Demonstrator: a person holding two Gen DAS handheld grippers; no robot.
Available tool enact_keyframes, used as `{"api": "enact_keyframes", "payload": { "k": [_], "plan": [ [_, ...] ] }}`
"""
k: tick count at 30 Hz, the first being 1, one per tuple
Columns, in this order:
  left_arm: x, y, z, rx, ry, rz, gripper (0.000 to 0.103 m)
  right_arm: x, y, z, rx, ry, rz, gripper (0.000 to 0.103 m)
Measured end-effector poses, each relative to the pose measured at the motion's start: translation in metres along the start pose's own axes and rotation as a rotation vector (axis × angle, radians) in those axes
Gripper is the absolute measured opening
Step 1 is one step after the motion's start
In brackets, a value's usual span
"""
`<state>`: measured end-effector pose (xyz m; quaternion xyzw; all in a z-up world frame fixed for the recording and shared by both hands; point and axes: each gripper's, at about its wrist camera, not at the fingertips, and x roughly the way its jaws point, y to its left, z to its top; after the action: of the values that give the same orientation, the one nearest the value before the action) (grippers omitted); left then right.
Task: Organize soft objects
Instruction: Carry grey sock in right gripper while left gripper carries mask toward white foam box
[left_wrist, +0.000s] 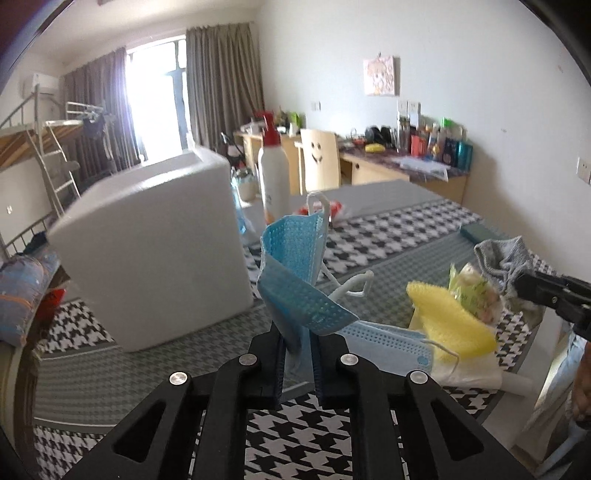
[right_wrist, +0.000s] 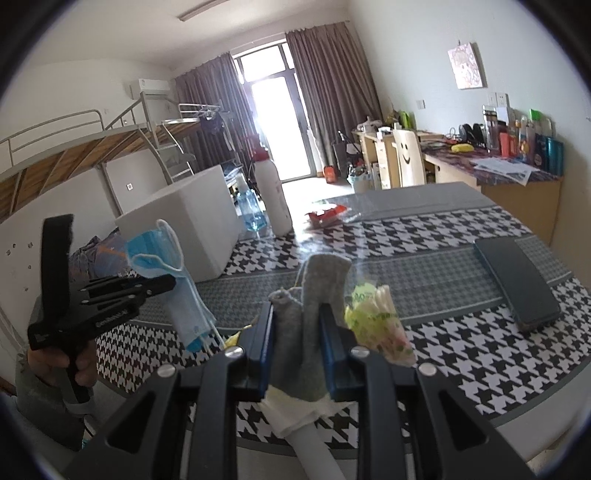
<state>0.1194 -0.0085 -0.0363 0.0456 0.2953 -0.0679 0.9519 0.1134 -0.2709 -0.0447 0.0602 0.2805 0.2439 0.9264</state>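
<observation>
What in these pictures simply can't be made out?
- White foam box: blurred in the left wrist view; its top is out of sight in both views.
- White spray bottle: label too small to read.
- Pale items under the yellow sponge: covered by it and the flat face mask.
- Grey sock: lower part hidden between the right tool fingers.

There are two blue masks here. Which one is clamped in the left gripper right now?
The crumpled mask, standing up between the fingers of the left gripper and lifted off the table. The other mask lies flat on the tablecloth, partly under the yellow sponge.
</observation>
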Motion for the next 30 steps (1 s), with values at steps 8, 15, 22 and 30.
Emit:
{"api": "enact_keyframes", "payload": {
  "k": [8, 15, 22, 30],
  "plan": [
    [-0.024, 0.005, 0.011, -0.015, -0.071, 0.018, 0.013, -0.008, 0.013, 0.013, -0.028, -0.044, 0.017, 0.027],
    [-0.042, 0.004, 0.016, -0.03, -0.118, 0.029, 0.013, -0.007, 0.023, 0.022, -0.055, -0.063, 0.02, 0.027],
    [-0.051, 0.005, 0.023, -0.033, -0.142, 0.028, 0.013, -0.004, 0.03, 0.032, -0.079, -0.081, 0.026, 0.027],
    [-0.057, 0.013, 0.033, -0.051, -0.162, 0.043, 0.013, -0.002, 0.037, 0.043, -0.106, -0.093, 0.04, 0.027]
  ]
}}
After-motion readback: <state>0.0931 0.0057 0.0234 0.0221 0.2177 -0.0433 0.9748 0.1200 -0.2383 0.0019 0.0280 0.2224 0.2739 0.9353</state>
